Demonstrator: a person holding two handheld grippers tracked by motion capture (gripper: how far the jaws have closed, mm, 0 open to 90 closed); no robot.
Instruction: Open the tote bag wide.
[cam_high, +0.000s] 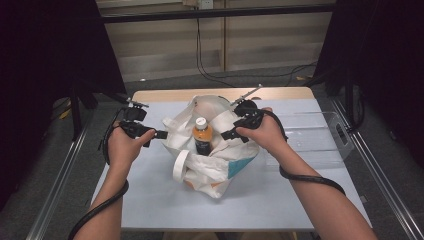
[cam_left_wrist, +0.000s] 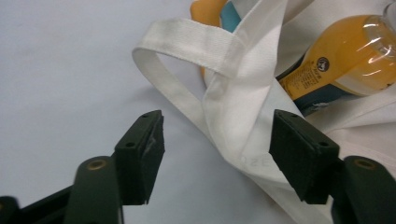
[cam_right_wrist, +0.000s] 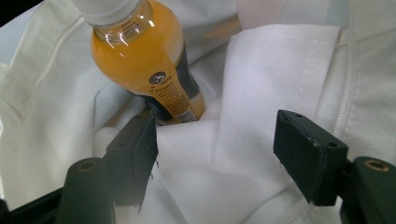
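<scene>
Jaws of my left gripper (cam_left_wrist: 212, 154) and right gripper (cam_right_wrist: 215, 158) stand released around tote bag (cam_high: 212, 167) cloth; bottle (cam_high: 202, 135) upright inside.

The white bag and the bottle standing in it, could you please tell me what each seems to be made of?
The bag: likely matte woven cotton canvas; it creases softly and shows stitched seams. The bottle: seemingly clear glossy plastic, since orange liquid shows through and highlights glint on it.
</scene>
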